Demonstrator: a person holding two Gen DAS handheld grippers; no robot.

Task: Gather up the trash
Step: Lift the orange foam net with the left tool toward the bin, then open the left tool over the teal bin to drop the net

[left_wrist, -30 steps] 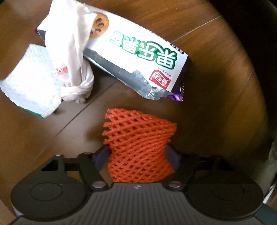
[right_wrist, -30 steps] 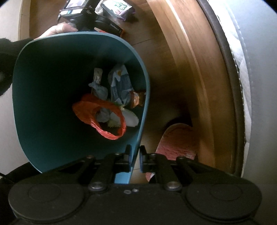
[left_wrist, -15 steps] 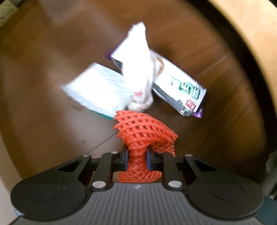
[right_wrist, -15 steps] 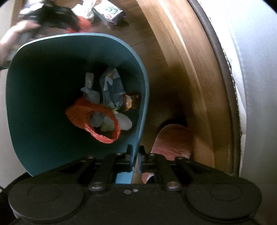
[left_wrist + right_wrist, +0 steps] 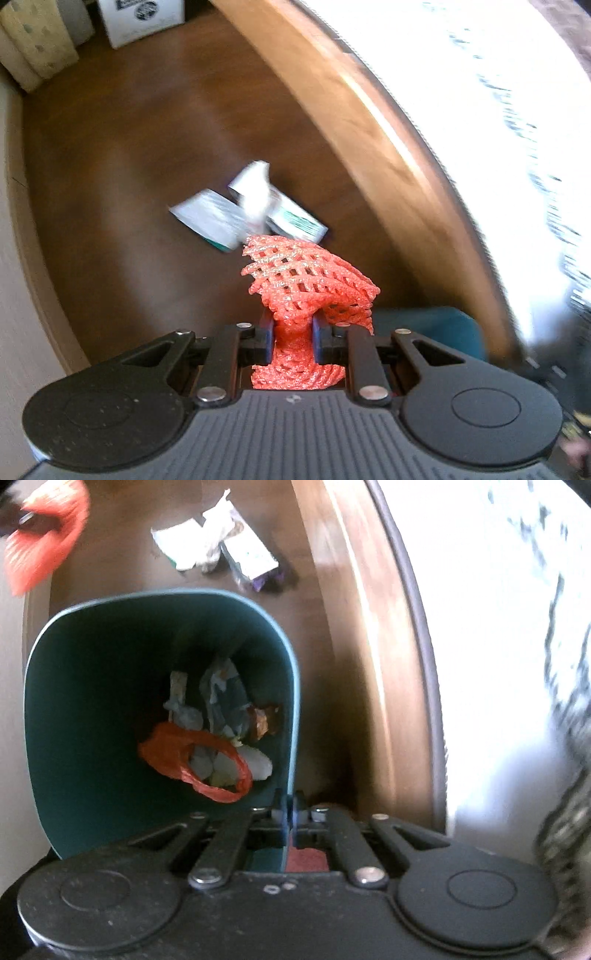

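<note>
My left gripper (image 5: 293, 334) is shut on an orange foam fruit net (image 5: 306, 284), squeezed thin between the pads and held high above the wooden floor. The same net (image 5: 44, 542) shows blurred at the top left of the right wrist view. My right gripper (image 5: 290, 810) is shut on the near rim of a teal trash bin (image 5: 74, 709), which holds an orange plastic bag (image 5: 192, 760) and crumpled wrappers. On the floor beyond the bin lie a white paper napkin (image 5: 181, 546), a knotted white bag (image 5: 218, 528) and a biscuit packet (image 5: 251, 557).
A wooden bed frame (image 5: 354, 110) with pale bedding (image 5: 480, 92) runs along the right. A white box (image 5: 140, 18) and a cream patterned object (image 5: 37, 40) stand at the far end of the floor. A red slipper (image 5: 306, 860) lies under the right gripper.
The left gripper closed on the foam net and lifted it well off the floor; the remaining litter now looks small and far below. The bin shifted slightly in the right view.
</note>
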